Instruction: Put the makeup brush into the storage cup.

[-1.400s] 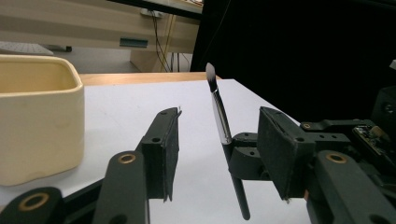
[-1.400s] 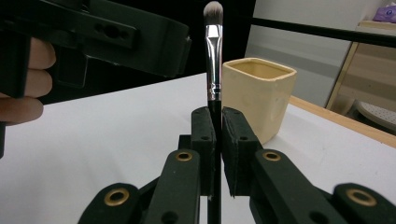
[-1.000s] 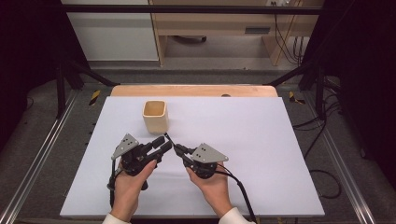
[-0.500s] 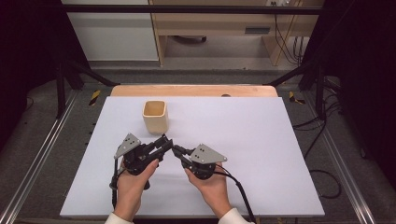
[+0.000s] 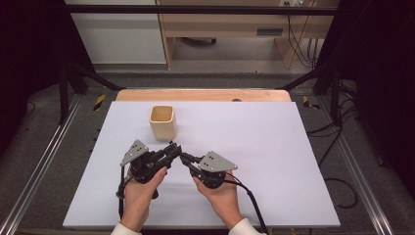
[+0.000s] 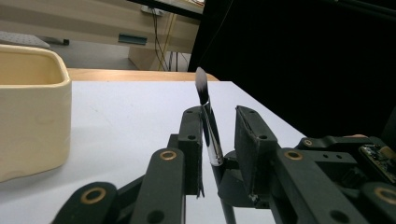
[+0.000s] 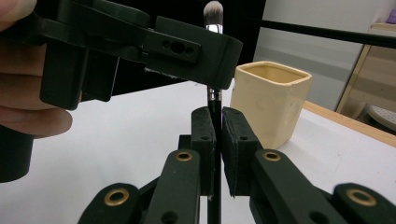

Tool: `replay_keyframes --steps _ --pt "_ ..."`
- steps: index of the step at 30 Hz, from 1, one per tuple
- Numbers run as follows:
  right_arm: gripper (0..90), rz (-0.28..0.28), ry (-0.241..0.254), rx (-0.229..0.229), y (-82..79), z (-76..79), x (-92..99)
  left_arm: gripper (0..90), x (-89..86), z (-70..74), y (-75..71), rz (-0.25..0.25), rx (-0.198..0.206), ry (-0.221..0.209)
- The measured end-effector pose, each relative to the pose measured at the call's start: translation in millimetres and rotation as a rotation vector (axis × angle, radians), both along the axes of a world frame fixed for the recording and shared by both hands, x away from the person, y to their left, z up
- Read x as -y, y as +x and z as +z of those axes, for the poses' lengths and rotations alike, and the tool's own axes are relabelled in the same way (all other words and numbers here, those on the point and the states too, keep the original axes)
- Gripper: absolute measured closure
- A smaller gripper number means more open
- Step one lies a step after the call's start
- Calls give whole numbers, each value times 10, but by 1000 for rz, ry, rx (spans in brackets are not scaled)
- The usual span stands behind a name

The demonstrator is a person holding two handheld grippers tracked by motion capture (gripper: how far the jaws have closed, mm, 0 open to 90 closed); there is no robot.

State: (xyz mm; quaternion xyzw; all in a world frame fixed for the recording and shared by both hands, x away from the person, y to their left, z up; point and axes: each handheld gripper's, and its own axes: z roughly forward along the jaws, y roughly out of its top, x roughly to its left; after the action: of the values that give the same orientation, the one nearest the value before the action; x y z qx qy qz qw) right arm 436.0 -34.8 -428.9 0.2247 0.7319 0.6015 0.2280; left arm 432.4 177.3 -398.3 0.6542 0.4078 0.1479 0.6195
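Your right tool is clamped on the black handle of a small makeup brush, holding it upright with the bristle tip above the pads. Your left tool meets it tip to tip — its jaws have just been closing around the brush's silver ferrule, one pad against it, the other a little apart, so they're not yet gripping. Just beyond both tools, slightly to your left, a cream square cup stands on the white counter.
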Motion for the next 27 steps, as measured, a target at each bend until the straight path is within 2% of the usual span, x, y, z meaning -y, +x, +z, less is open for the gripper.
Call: replay_keyframes --steps 9,21,27 --pt "840 2 0 -4 -8 -8 -15 750 -14 -27 -4 -3 -9 -20" --pt "840 5 -4 -4 -8 -16 -25 830 -7 -46 -6 1 -13 -23" --pt "839 3 -5 0 -5 -20 -23 840 9 -37 -19 8 -5 -16"
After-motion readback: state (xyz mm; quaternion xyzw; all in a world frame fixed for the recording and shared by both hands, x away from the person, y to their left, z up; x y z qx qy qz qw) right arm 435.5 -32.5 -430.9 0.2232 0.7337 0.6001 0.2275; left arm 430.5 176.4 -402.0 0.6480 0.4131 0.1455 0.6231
